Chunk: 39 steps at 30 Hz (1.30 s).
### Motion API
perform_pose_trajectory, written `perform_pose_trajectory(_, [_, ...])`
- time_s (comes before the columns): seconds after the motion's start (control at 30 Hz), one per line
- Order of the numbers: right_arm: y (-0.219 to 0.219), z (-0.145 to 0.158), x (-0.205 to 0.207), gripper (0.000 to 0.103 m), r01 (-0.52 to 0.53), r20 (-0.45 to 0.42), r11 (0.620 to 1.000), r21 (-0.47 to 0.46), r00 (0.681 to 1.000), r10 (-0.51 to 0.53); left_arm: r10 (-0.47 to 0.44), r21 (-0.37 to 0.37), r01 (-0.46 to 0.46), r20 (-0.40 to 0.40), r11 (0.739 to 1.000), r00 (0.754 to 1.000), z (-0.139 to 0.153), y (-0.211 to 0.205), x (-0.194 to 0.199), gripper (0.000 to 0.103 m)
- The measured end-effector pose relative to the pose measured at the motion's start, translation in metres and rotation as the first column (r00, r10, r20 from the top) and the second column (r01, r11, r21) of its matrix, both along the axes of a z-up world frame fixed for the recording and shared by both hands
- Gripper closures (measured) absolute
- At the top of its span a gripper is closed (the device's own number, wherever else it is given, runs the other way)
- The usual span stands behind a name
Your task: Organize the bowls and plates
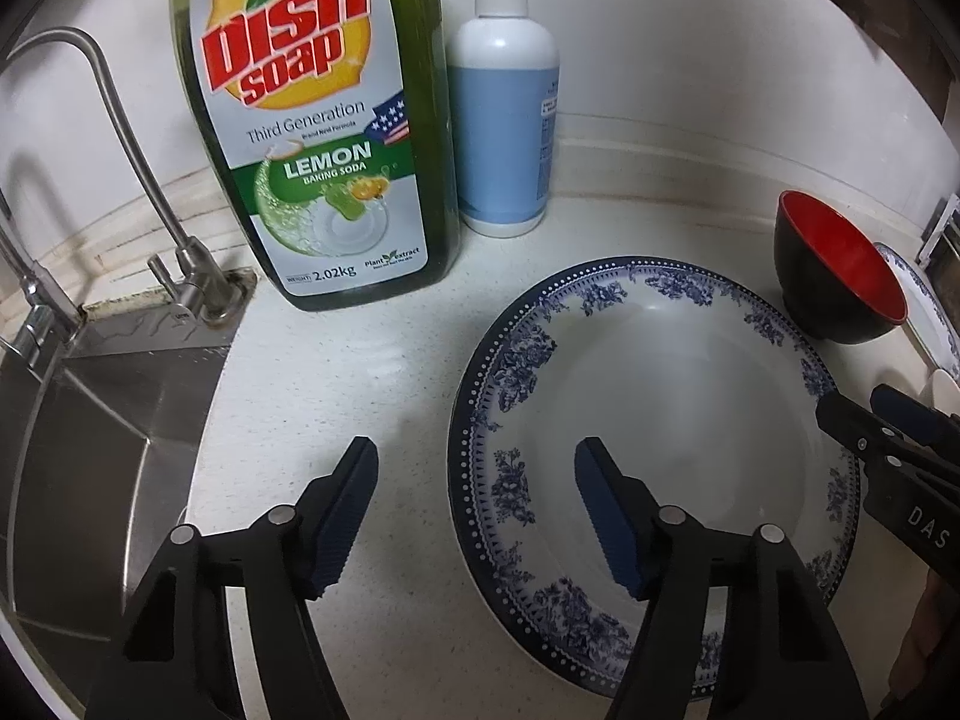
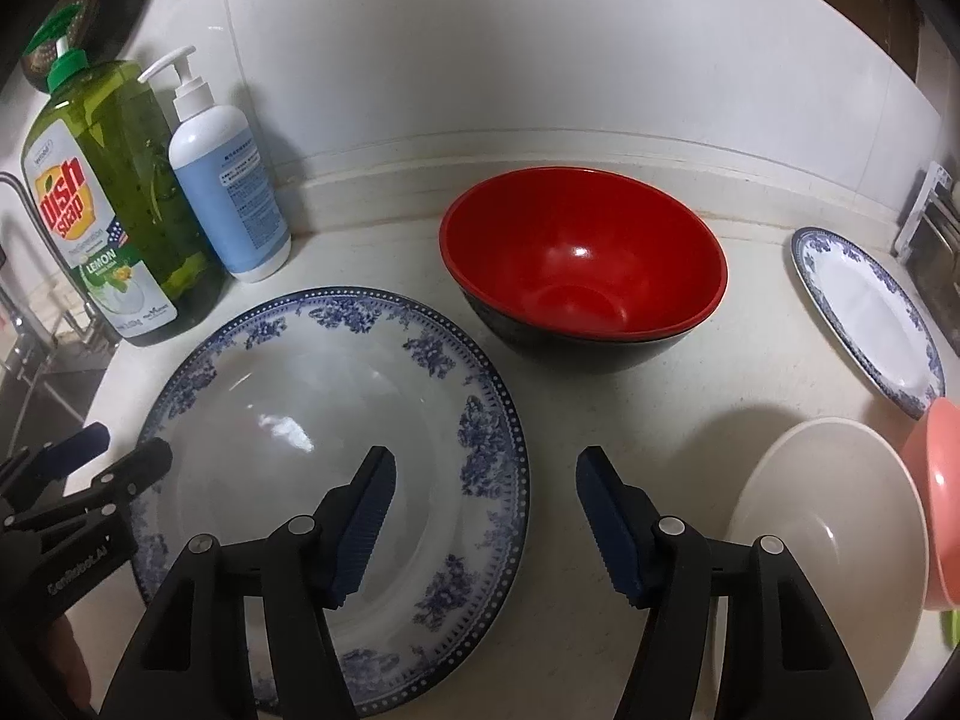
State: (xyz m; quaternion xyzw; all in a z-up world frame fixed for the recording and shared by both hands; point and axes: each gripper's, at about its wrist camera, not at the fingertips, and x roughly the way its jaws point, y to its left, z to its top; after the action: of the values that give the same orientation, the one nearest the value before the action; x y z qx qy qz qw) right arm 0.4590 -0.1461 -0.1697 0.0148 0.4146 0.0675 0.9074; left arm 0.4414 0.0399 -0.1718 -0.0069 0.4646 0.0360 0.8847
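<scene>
A large white plate with a blue floral rim (image 1: pixel 690 396) (image 2: pixel 270 396) lies flat on the pale counter. My left gripper (image 1: pixel 477 510) is open and straddles the plate's left rim, its right finger above the plate. My right gripper (image 2: pixel 486 516) is open too, its left finger over the plate's right side; it also shows at the plate's far edge (image 1: pixel 858 405). The left gripper (image 2: pixel 129 447) appears at the plate's left edge. Behind the plate stands a bowl, red inside and black outside (image 2: pixel 582 264) (image 1: pixel 840 276). Nothing is held.
A smaller blue-rimmed plate (image 2: pixel 870 312), a cream bowl (image 2: pixel 828 540) and a pink bowl (image 2: pixel 942 480) sit to the right. A green dish soap bottle (image 1: pixel 324 120) and a white pump bottle (image 1: pixel 504 120) stand against the back wall. The faucet (image 1: pixel 120 150) and steel sink (image 1: pixel 90 450) are at the left.
</scene>
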Motion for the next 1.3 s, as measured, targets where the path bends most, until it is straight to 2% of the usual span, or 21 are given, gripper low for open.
perform_pose_trajectory(0.3, [0.009, -0.001, 0.008, 0.047, -0.029, -0.026, 0.997, -0.077, 0.999, 0.027, 0.008, -0.009, -0.008, -0.012, 1.0, 1.0, -0.005, 0.001, 0.002, 0.042])
perform_pose_trajectory(0.4, [0.012, -0.001, 0.013, 0.047, -0.051, -0.051, 0.993, -0.111, 0.998, 0.045, 0.009, -0.015, -0.009, -0.017, 1.0, 1.0, -0.007, 0.003, 0.003, 0.046])
perform_pose_trajectory(0.73, [0.014, -0.009, 0.021, 0.05, -0.09, -0.115, 0.989, -0.118, 0.99, 0.077, -0.006, -0.04, 0.004, -0.046, 0.999, 0.999, -0.013, 0.005, 0.007, 0.06])
perform_pose_trajectory(0.8, [0.014, -0.012, 0.025, 0.053, -0.1, -0.144, 0.99, -0.1, 0.986, 0.085, -0.007, -0.048, 0.004, -0.048, 0.999, 0.999, -0.014, 0.006, 0.007, 0.062])
perform_pose_trajectory(0.9, [0.016, -0.011, 0.025, 0.061, -0.11, -0.143, 0.988, -0.105, 0.985, 0.095, -0.02, -0.05, 0.017, -0.049, 0.999, 0.999, -0.016, 0.002, 0.009, 0.067])
perform_pose_trajectory(0.97, [0.017, -0.011, 0.025, 0.065, -0.107, -0.137, 0.987, -0.123, 0.987, 0.09, -0.019, -0.048, 0.017, -0.05, 0.999, 0.999, -0.016, 0.001, 0.009, 0.068])
perform_pose_trajectory(1.3, [0.019, -0.006, 0.018, 0.067, -0.108, -0.144, 0.988, -0.107, 0.985, 0.092, 0.003, -0.026, -0.004, -0.049, 1.0, 0.999, -0.013, -0.001, 0.004, 0.068])
